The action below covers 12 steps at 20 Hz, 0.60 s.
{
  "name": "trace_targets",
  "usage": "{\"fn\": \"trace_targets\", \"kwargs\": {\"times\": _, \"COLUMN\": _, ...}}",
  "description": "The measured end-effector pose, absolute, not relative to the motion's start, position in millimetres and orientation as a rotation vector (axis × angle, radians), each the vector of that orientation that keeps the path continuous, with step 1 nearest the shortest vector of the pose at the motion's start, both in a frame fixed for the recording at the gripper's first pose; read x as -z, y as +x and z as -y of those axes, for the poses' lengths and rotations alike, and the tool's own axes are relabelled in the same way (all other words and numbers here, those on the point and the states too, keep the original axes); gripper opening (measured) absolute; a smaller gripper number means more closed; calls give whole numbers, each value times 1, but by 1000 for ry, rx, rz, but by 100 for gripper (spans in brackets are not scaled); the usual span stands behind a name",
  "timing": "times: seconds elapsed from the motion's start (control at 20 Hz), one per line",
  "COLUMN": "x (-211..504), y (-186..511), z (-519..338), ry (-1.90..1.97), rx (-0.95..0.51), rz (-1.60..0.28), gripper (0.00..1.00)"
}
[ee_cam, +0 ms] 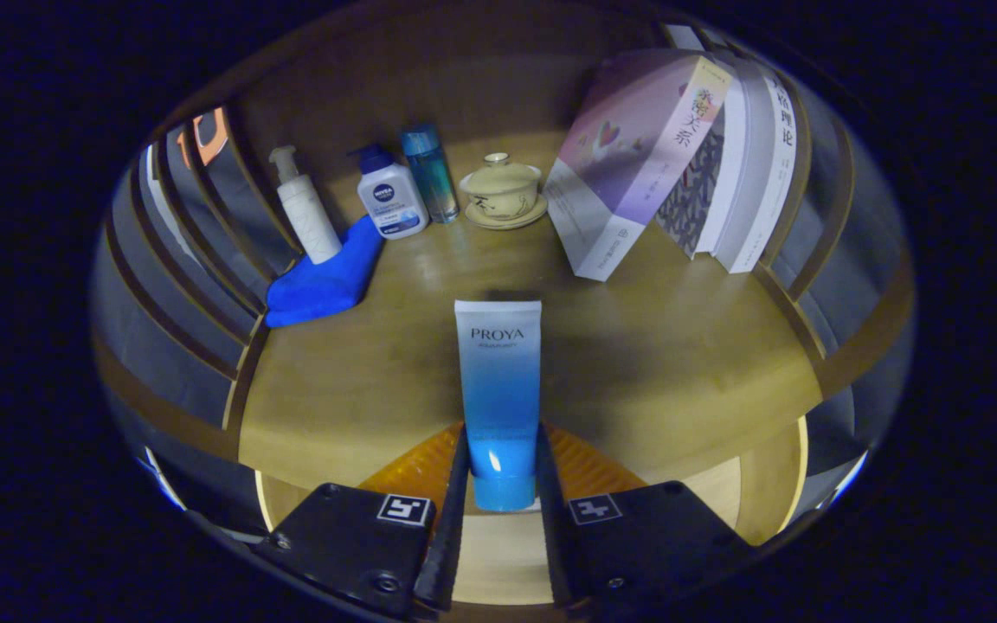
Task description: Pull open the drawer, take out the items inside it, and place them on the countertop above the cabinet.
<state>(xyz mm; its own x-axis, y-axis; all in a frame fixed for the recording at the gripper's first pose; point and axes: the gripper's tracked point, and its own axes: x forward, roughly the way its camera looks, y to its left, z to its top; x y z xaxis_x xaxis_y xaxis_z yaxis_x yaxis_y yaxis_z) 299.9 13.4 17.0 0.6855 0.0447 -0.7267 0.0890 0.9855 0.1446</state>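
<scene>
Fingers (pixel 460 484) of the gripper (pixel 503 484) are pressing in on both sides of a blue-and-white tube (pixel 498 389), clamping it near its cap end at the bottom centre of the frame. That tube is standing up between them, cap end down and flat crimped end up, its body fading from white at the top to blue lower down. It is sitting over the front edge of the wooden countertop (pixel 680 372), whose surface is filling the middle of the frame; whether the cap is touching the wood is hard to tell from here. Beyond the tube, toward the upper left, a white pump bottle (pixel 306 216) is standing on a folded blue cloth (pixel 325 281), and just beside it to the right a squat white bottle with a dark blue pump (pixel 389 199) is resting at the cloth's far corner. A slim blue bottle (pixel 430 171) is standing just right of that one, close to the wooden back panel. Near the upper centre a lidded cream teacup on a saucer (pixel 501 190) is sitting just beside the slim bottle. At the upper right several books (pixel 680 156) are leaning together, tilted toward the left, the nearest showing a pale purple cover. Slatted wooden rails (pixel 196 260) are running along the left side.
</scene>
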Motion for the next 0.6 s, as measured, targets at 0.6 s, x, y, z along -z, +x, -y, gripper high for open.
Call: {"fn": "trace_targets", "kwargs": {"times": 0.6, "x": -42, "y": 288, "z": -13, "ry": 163, "rx": 26, "rz": -700, "gripper": 61}}
